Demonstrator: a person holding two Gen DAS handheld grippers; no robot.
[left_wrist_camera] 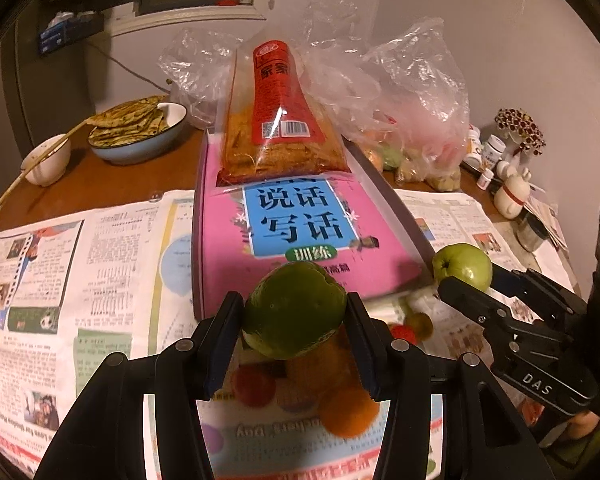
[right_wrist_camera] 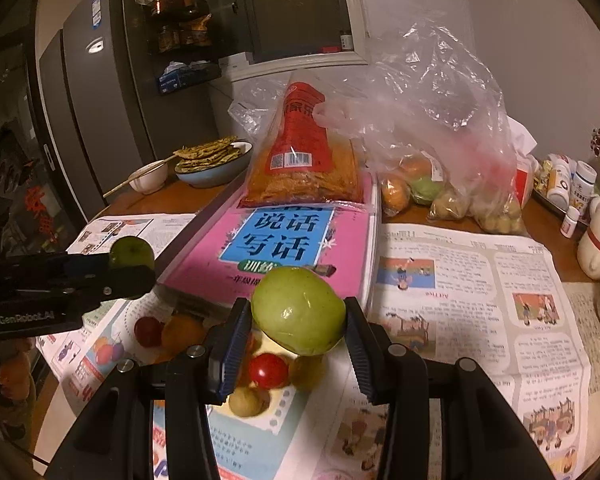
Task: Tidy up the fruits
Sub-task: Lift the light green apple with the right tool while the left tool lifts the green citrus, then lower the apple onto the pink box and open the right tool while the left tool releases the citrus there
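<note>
My left gripper (left_wrist_camera: 294, 322) is shut on a dark green citrus fruit (left_wrist_camera: 294, 310), held above the newspaper in front of a pink book. My right gripper (right_wrist_camera: 298, 320) is shut on a pale green guava-like fruit (right_wrist_camera: 300, 310), also held above the paper. Each gripper shows in the other's view: the right one (left_wrist_camera: 466, 280) with its pale green fruit (left_wrist_camera: 462, 266), the left one (right_wrist_camera: 132, 268) with its dark green fruit (right_wrist_camera: 134, 252). Below lie loose fruits: a red one (right_wrist_camera: 268, 370), a yellowish one (right_wrist_camera: 246, 402), an orange one (left_wrist_camera: 350, 412) and another red one (right_wrist_camera: 148, 332).
A pink book (left_wrist_camera: 300, 232) carries a red-labelled snack bag (left_wrist_camera: 278, 128). A clear plastic bag with more fruit (right_wrist_camera: 440, 188) sits behind on the right. A bowl of flatbreads (left_wrist_camera: 138, 132), a small bowl with chopsticks (left_wrist_camera: 46, 162), medicine bottles (right_wrist_camera: 572, 188) and a white figurine (right_wrist_camera: 598, 240) stand around the table.
</note>
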